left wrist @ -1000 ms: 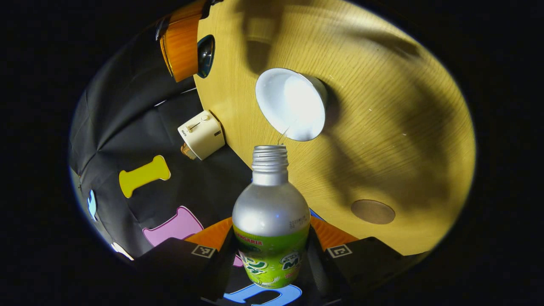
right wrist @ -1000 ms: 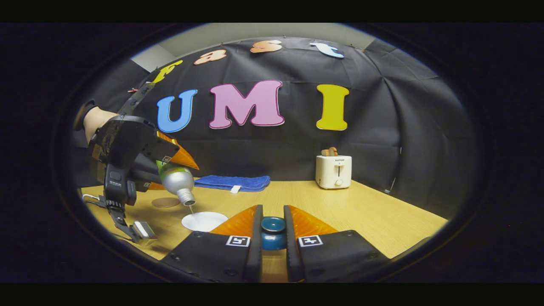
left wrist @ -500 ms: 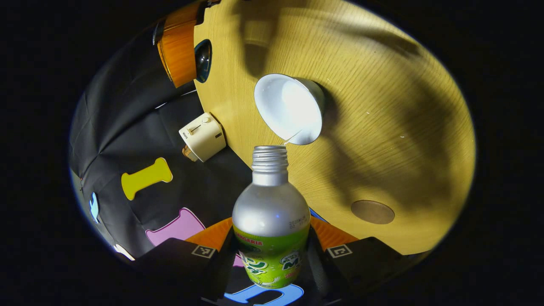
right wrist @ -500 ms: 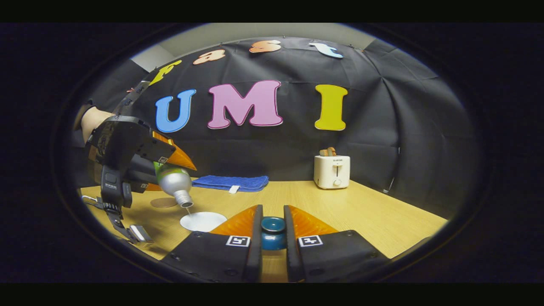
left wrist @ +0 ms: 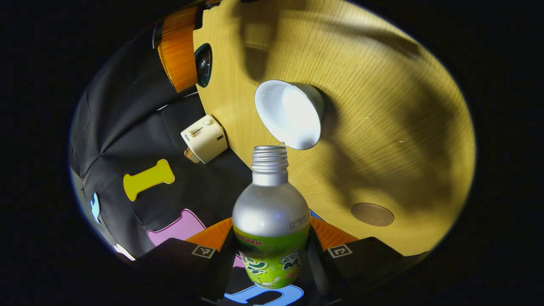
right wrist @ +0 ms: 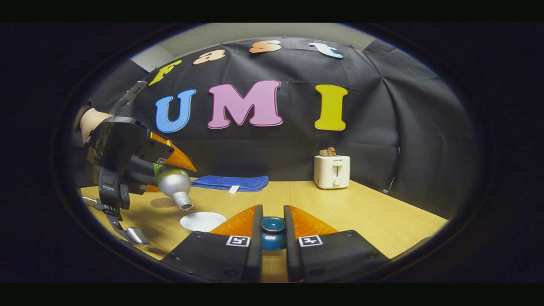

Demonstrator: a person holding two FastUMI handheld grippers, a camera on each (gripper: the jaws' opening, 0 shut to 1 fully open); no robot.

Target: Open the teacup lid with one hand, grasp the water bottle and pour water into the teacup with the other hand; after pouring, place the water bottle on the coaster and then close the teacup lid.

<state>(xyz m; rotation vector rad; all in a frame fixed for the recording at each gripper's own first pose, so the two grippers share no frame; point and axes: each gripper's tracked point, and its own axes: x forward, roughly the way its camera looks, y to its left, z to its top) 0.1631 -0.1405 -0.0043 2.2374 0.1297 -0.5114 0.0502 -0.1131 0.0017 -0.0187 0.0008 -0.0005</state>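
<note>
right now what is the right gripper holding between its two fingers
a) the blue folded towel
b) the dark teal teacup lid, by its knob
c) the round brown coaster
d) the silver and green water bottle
b: in the right gripper view the right gripper is shut on the dark teal teacup lid, both fingers pressing on its knob, while the silver and green water bottle sits in the left gripper.

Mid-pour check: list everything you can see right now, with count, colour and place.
water bottle: 1, silver and green, uncapped, tilted over the teacup
teacup: 1, white, open, on table
teacup lid: 1, dark teal, held above table
coaster: 1, brown, bare, on table
toaster: 1, cream, table's far edge
towel: 1, blue, by wall
table: 1, light wood
left hand-held gripper: shut on water bottle
right hand-held gripper: shut on teacup lid
</note>
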